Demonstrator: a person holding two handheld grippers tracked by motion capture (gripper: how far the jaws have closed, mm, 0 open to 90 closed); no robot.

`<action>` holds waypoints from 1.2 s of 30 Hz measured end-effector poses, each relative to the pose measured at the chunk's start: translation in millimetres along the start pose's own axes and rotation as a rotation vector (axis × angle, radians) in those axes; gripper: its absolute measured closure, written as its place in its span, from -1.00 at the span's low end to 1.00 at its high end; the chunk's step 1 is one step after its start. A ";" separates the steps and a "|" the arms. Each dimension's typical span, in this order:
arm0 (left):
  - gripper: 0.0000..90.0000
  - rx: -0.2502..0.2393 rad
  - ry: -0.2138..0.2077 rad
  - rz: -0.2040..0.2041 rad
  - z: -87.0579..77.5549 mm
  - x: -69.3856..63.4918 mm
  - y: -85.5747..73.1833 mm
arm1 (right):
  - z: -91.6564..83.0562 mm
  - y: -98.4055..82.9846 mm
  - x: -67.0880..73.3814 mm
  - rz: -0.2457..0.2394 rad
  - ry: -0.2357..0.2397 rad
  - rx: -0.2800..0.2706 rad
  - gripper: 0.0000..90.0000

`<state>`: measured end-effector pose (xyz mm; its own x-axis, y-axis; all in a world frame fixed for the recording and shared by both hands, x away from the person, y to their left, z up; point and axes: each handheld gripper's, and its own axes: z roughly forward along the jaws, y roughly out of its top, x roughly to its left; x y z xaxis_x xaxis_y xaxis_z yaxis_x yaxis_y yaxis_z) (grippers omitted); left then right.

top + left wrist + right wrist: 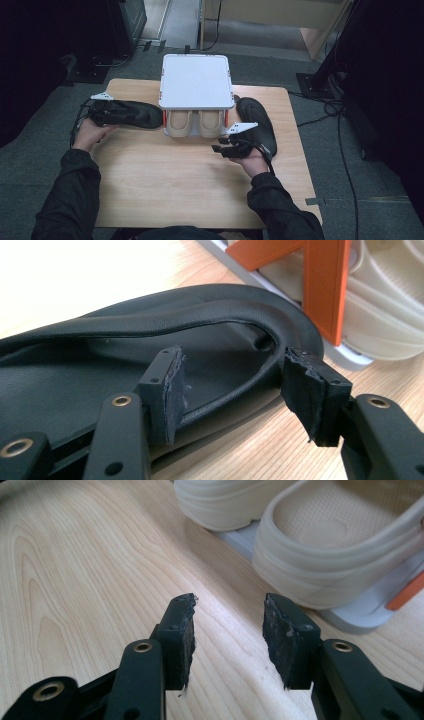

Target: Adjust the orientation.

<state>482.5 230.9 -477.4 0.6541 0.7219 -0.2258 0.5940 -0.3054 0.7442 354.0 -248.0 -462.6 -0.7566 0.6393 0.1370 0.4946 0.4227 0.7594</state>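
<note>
The left black slipper (131, 114) is laid lengthwise across the table (175, 180), its long axis running from the left gripper (98, 111) toward the white rack (196, 80). Its strap (235, 325) is straddled by the parted fingers (170, 390), which are not pressed on it. The right gripper (223, 148) is held open and empty beside the other black slipper (257, 122).

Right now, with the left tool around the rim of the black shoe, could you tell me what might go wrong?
1. The left tool is open around the black shoe's soft rim, so a grip may slip.
2. That shoe lies beside the shoe rack's orange post and could catch on it.
</note>
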 end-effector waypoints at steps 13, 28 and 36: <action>0.11 0.051 -0.060 -0.009 2.4 0.2 -0.9 | -4.5 -4.0 0.2 0.008 -0.012 -0.001 0.25; 0.77 0.076 -0.126 -0.025 5.5 -11.0 4.0 | -2.4 -3.1 1.6 0.002 -0.010 0.000 0.24; 0.84 0.069 -0.096 -0.103 10.7 -17.8 11.0 | 0.2 -2.5 3.2 -0.008 -0.008 0.006 0.25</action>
<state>482.4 208.1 -471.9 0.6280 0.6898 -0.3603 0.6889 -0.2773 0.6698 350.5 -246.9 -464.2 -0.7572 0.6411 0.1252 0.4907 0.4318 0.7568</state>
